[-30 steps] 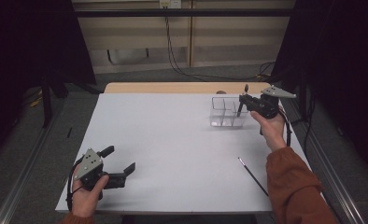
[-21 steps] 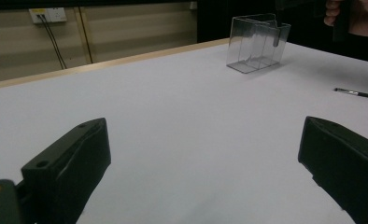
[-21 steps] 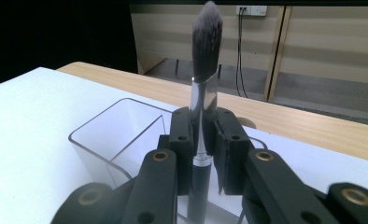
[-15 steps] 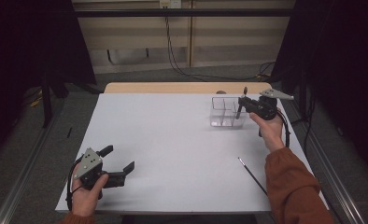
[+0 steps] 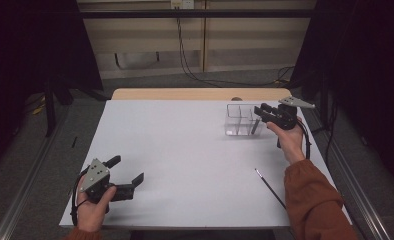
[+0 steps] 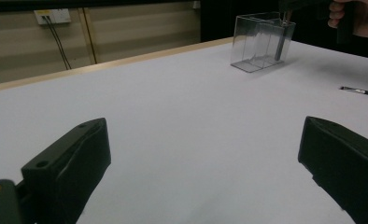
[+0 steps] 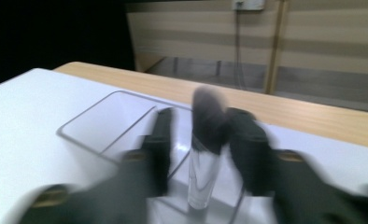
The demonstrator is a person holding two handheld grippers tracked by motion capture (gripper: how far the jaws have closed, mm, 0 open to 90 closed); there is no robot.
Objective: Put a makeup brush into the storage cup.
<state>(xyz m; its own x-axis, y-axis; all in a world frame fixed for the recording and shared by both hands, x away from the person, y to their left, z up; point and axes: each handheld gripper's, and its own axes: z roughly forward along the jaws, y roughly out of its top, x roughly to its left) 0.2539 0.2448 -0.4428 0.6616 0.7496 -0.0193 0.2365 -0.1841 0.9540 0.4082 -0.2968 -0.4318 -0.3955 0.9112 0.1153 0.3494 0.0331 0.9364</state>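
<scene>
Right gripper (image 5: 263, 110) over clear divided box (image 5: 240, 120) at table's far right; jaws parted either side of makeup brush (image 7: 205, 140), which stands in a right-hand compartment. Left gripper (image 5: 127, 172) spread wide, holding nothing, near front-left edge. Second brush (image 5: 270, 187) lies on white table (image 5: 185, 150)

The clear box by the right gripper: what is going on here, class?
A person is putting makeup brushes into a clear divided box at the table's far right. The right gripper is over the box with a brush standing between its jaws, bristles up; blur hides whether they grip it. A second brush lies on the table. The left gripper rests open, near-left.
</scene>
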